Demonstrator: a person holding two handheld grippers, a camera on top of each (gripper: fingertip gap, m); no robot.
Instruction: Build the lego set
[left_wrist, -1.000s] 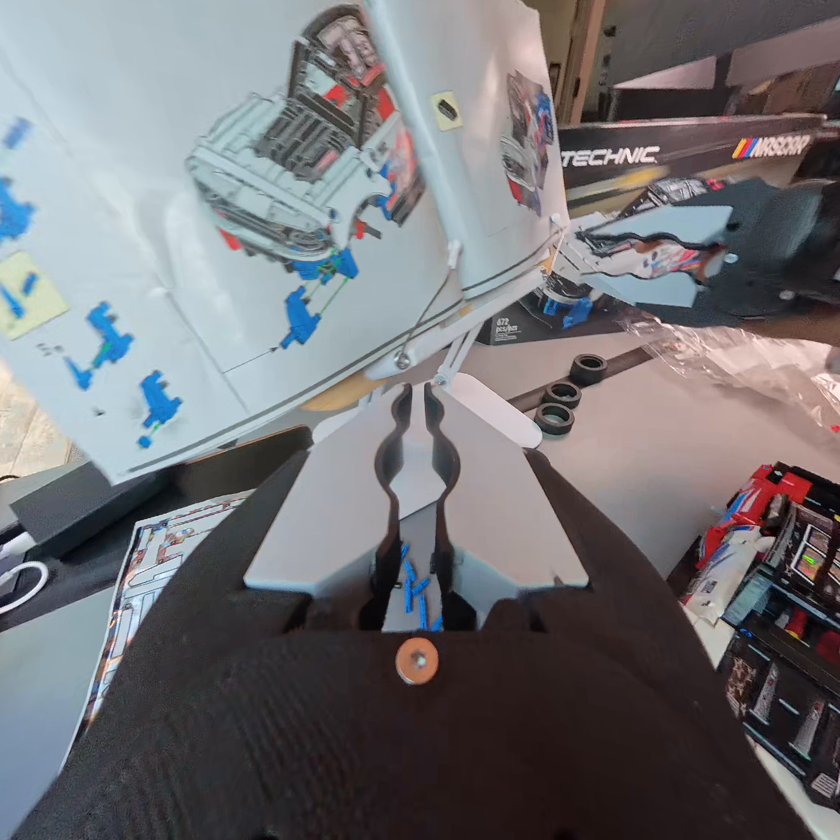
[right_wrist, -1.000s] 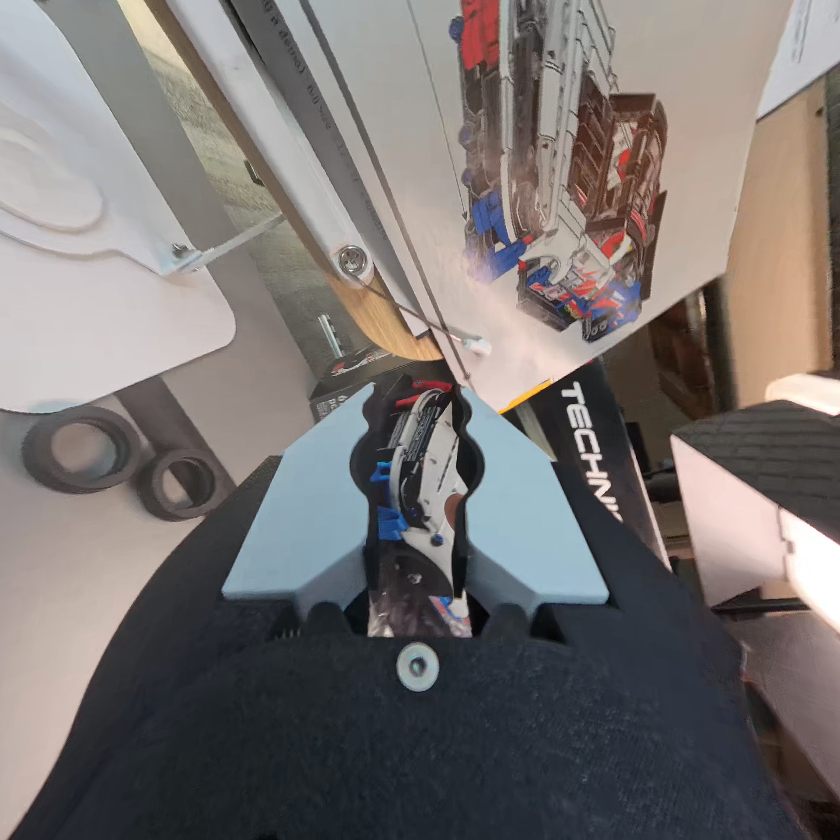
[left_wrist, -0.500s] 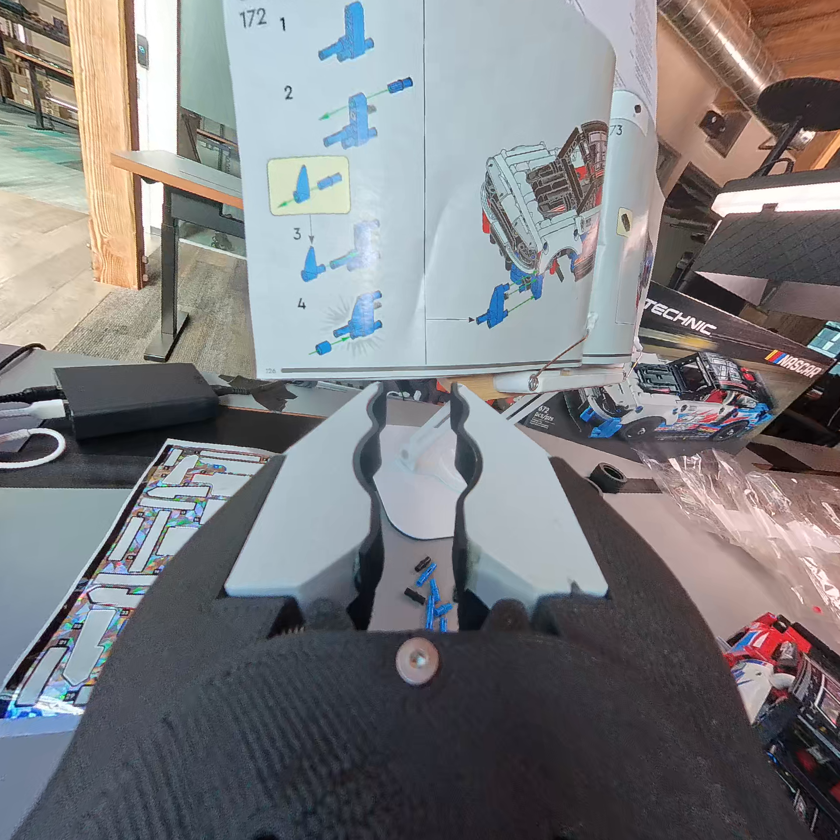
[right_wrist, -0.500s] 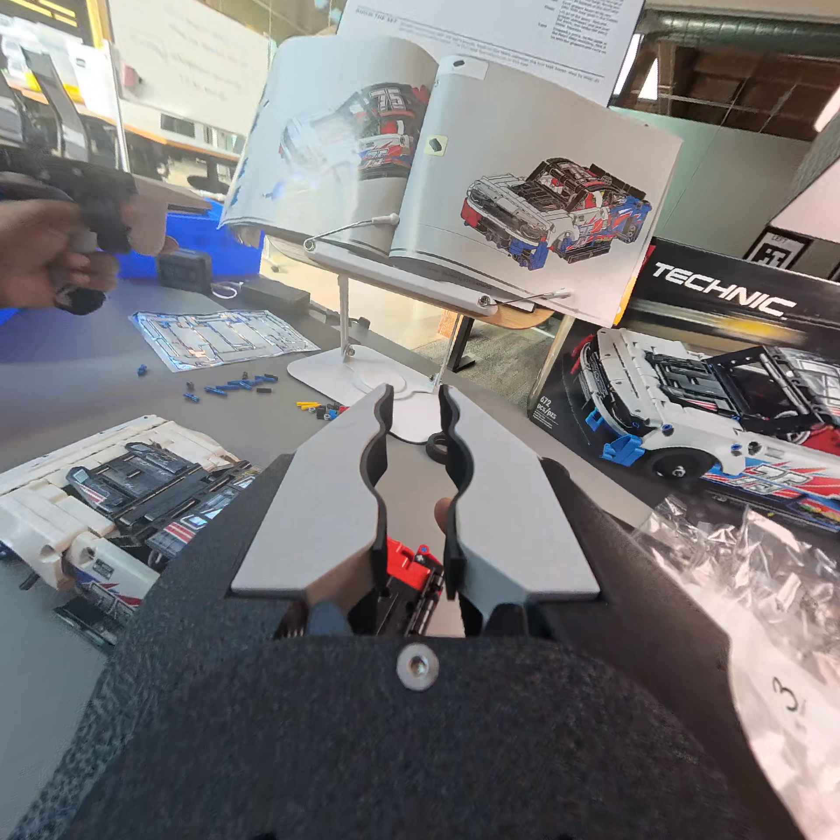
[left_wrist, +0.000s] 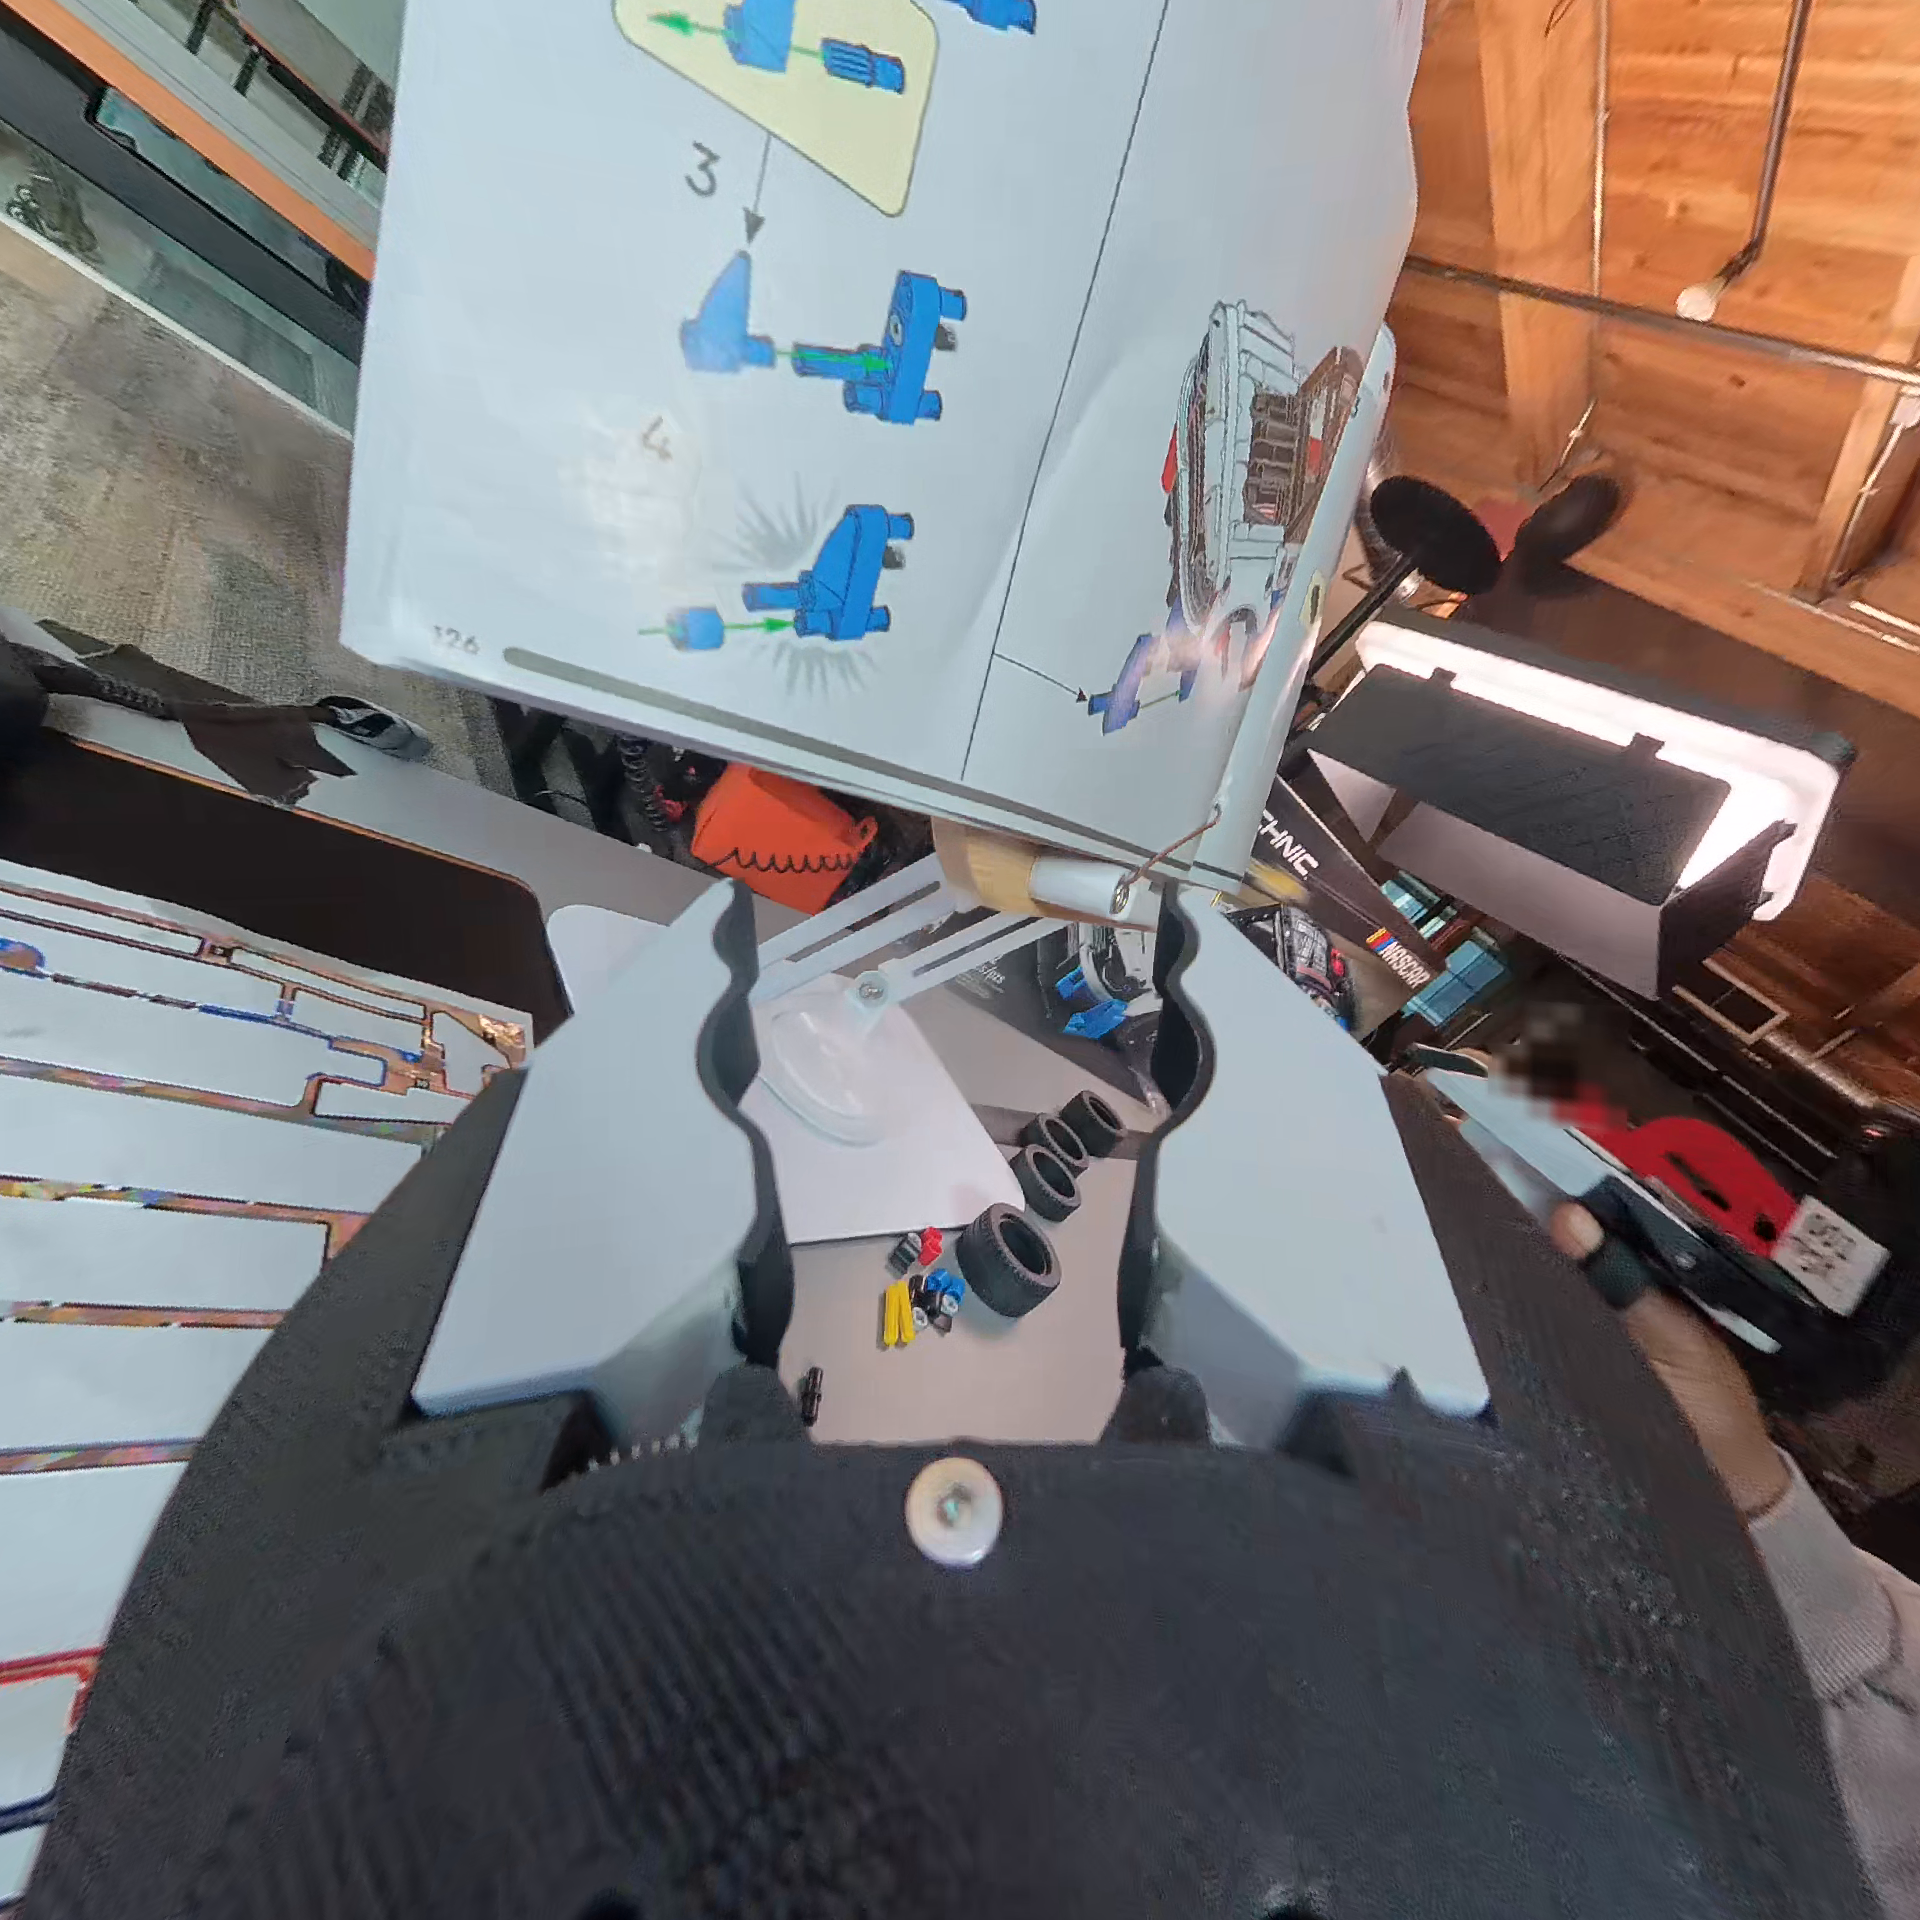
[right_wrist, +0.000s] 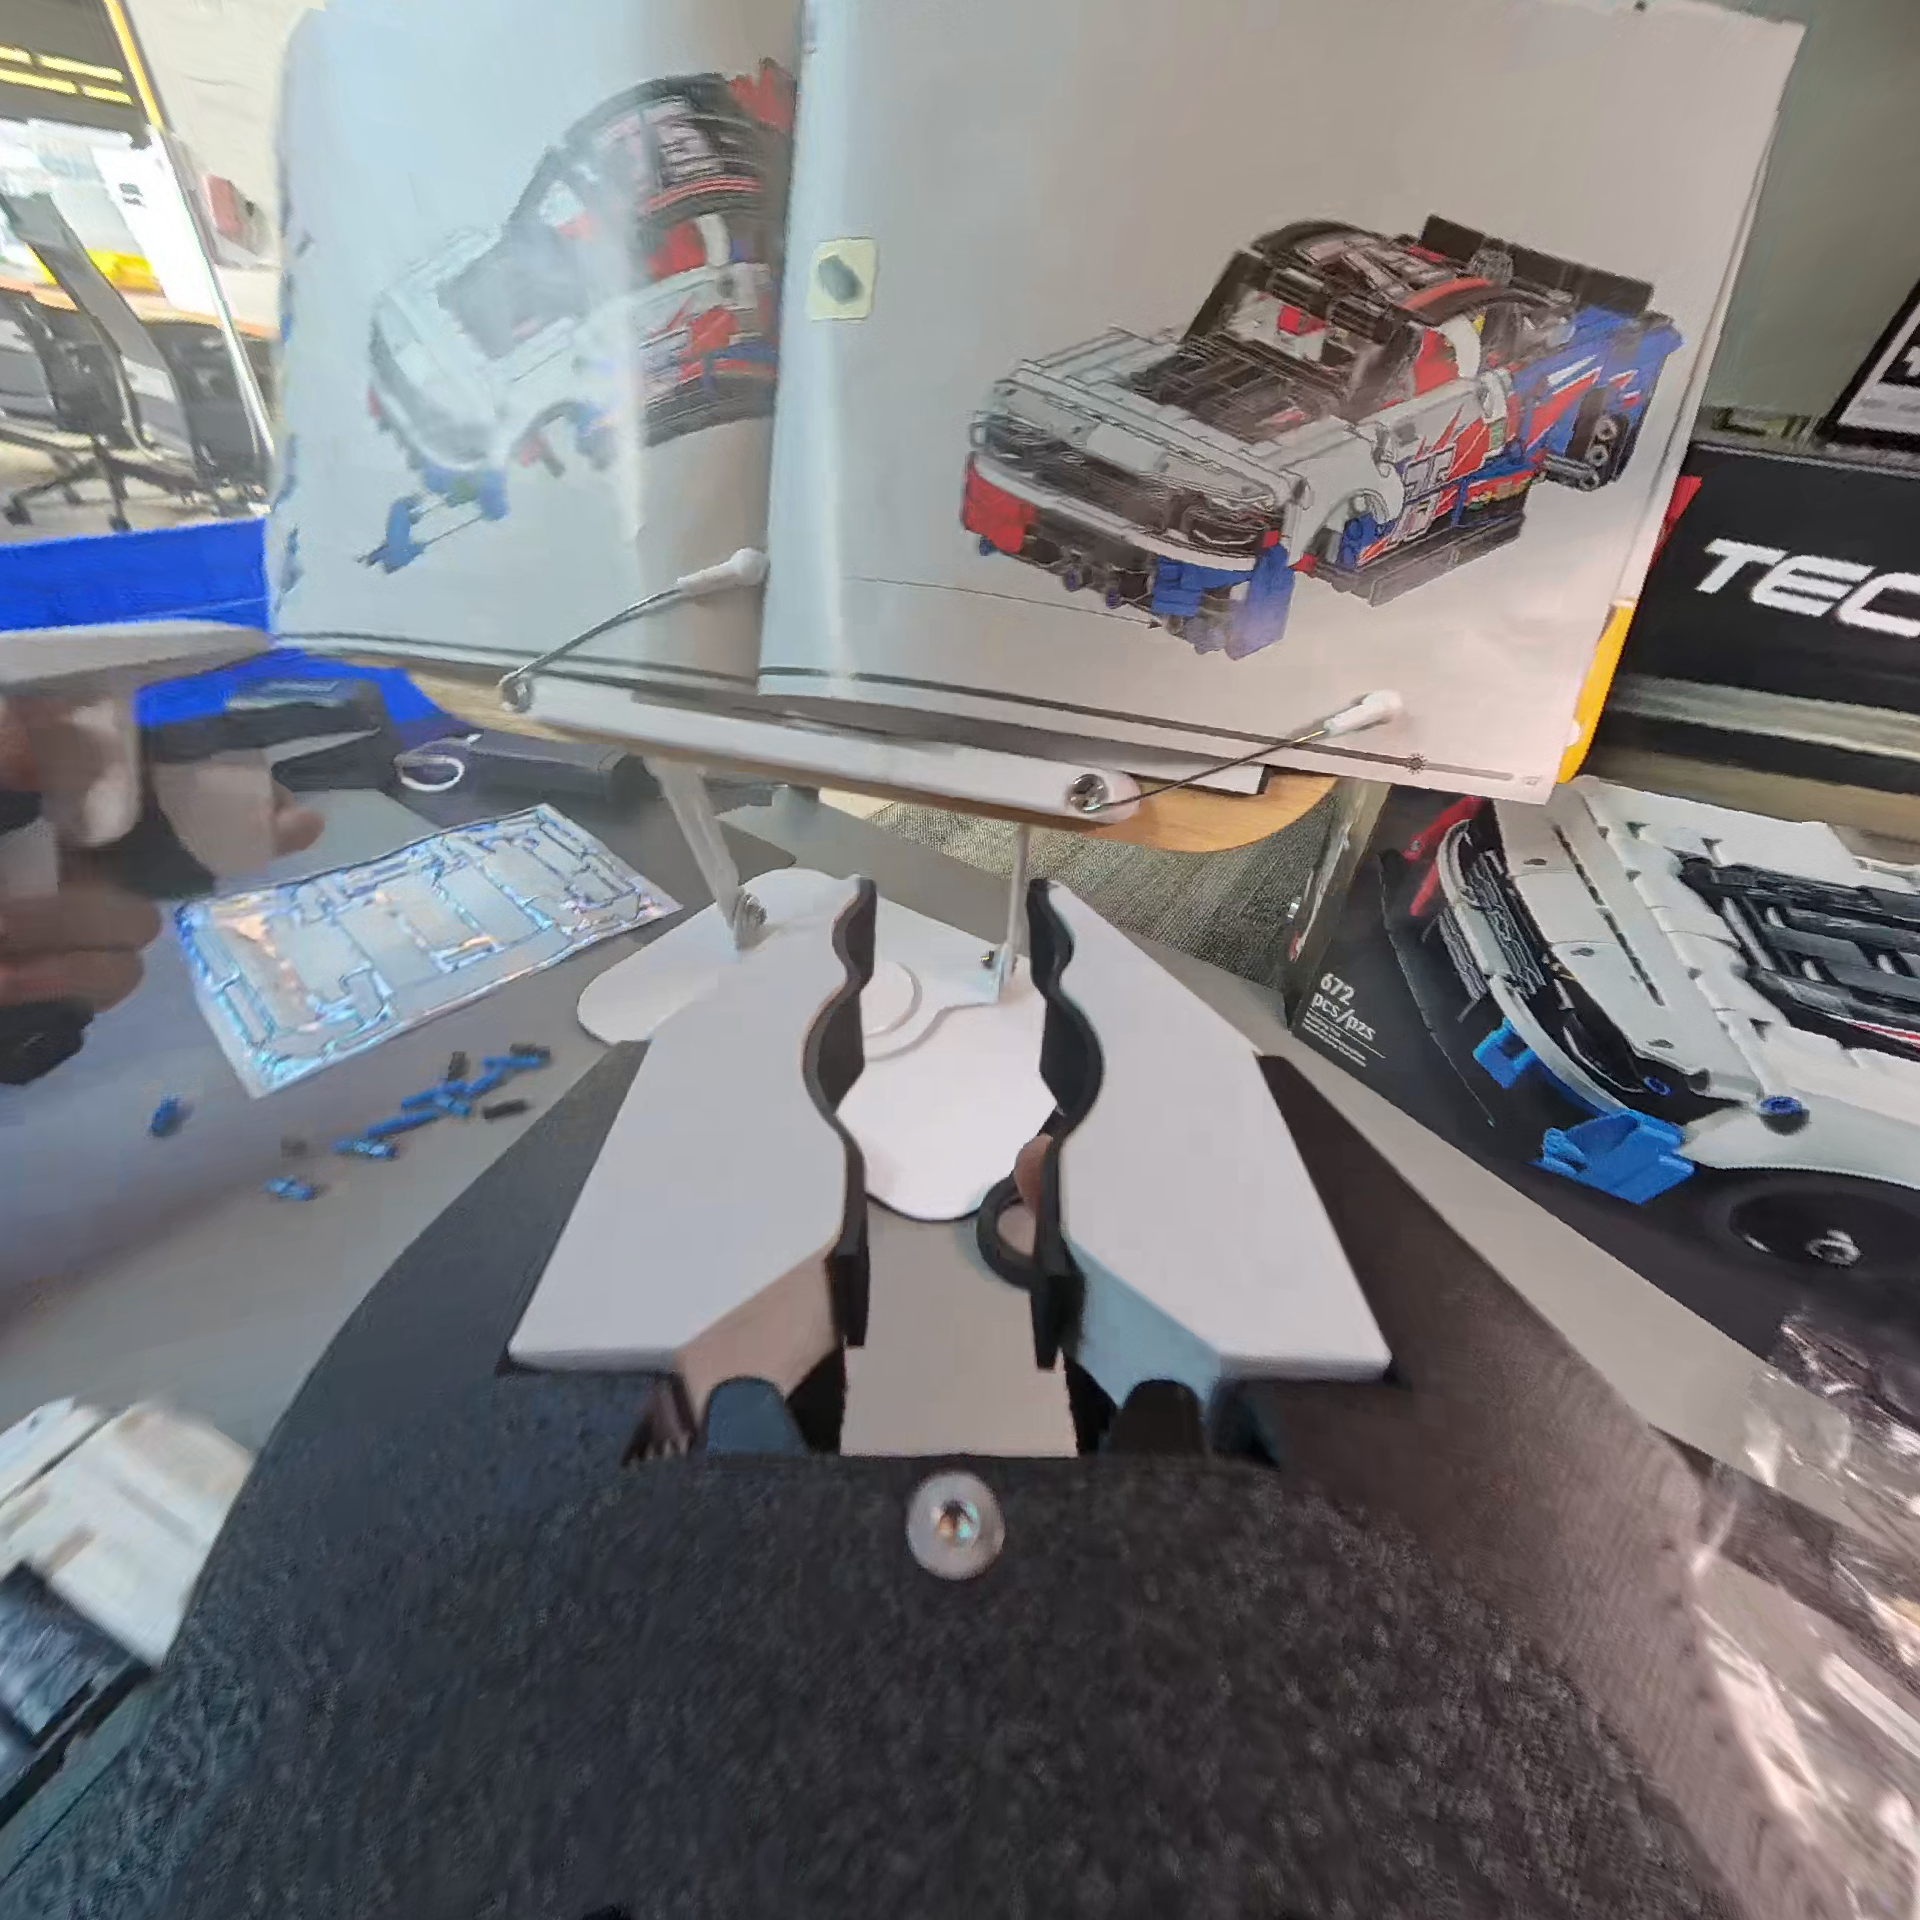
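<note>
Grey left gripper (left_wrist: 951, 1039) spread wide and empty, small loose pieces (left_wrist: 920, 1288) and black tyres (left_wrist: 1044, 1184) before the stand's white base (left_wrist: 883, 1143), right gripper (right_wrist: 951, 1039) narrowly parted, empty, instruction booklet (right_wrist: 1247, 364) above that base, set box (right_wrist: 1662, 1039) beside it.

Both views are evenly and brightly lit. In the left wrist view a glowing panel lamp (left_wrist: 1579, 727) is seen at right, and glare washes the instruction booklet (left_wrist: 831, 416) near its lower middle. Straight lines are bent toward the edges by the wide-angle lens. In the right wrist view the booklet's left page (right_wrist: 540, 343) and the far hand (right_wrist: 94, 831) are smeared by motion blur.
</note>
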